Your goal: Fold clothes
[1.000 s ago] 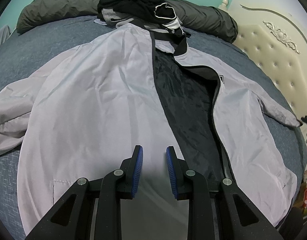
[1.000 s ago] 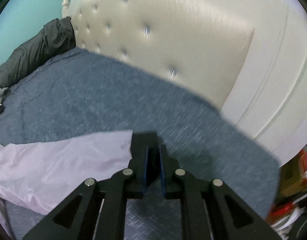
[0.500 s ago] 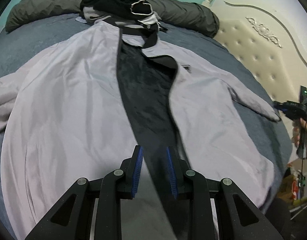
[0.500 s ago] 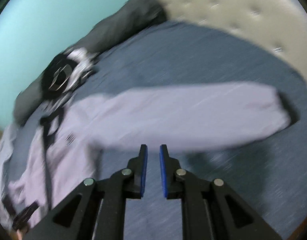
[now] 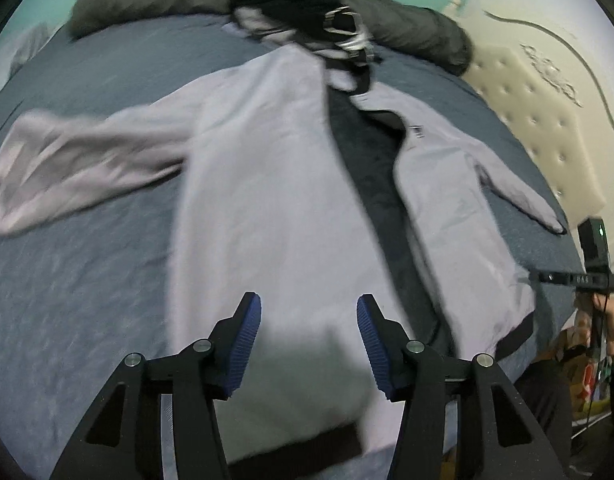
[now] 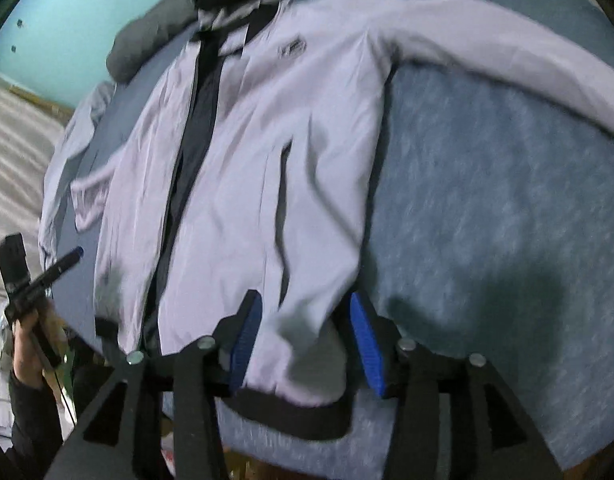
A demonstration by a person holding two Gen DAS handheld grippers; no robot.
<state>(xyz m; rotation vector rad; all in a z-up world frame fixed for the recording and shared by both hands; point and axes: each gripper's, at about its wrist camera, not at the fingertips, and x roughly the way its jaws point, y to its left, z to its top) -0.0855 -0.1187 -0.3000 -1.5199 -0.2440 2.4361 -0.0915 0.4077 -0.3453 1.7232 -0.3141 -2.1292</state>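
Both grippers' jaws have just been opening: the left gripper [image 5: 309, 334] is hanging spread and empty over the near hem of the pale lilac zip-front jacket with dark lining [image 5: 267, 184], while the right gripper [image 6: 303, 340], swung away from the cream tufted headboard [image 5: 535, 120], is straddling the jacket's other black-banded hem corner, pads not pressing. Lying flat and unzipped on the blue-grey bedspread [image 5: 87, 248], the jacket is spreading both sleeves, leaving bare bedspread either side.

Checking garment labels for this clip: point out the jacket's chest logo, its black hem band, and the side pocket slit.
chest logo [image 6: 293, 47], right wrist view, on the small dark patch.
black hem band [image 6: 295, 416], right wrist view, mid-band.
side pocket slit [image 6: 283, 208], right wrist view, on the dark opening.
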